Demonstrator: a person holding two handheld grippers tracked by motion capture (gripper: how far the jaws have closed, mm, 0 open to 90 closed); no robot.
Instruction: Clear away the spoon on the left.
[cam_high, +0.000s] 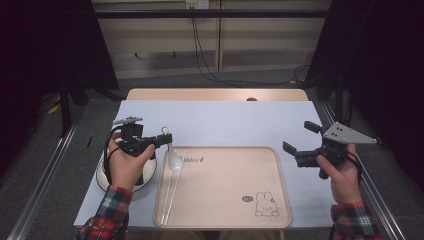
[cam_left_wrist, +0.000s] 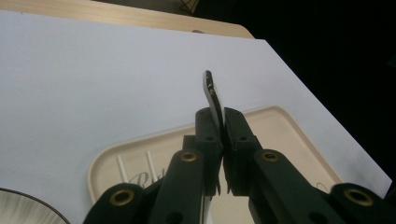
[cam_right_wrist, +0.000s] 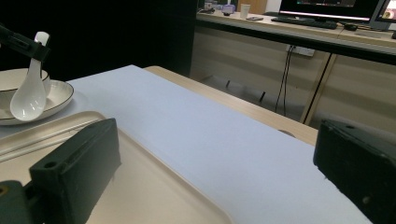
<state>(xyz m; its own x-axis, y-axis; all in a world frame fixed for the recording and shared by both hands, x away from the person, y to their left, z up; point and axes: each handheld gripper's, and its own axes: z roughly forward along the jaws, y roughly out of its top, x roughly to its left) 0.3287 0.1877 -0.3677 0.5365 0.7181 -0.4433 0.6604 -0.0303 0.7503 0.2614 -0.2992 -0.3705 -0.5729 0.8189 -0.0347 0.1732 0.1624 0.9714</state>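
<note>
High view: the left gripper is clamped on the handle of a white spoon, whose bowl hangs over the left edge of the tray, above the chopsticks. The right gripper stands wide open, holding nothing, off the tray's right side.

Left gripper view: the jaws pinch the spoon handle.

Right gripper view: the spoon hangs before a plate.
</note>
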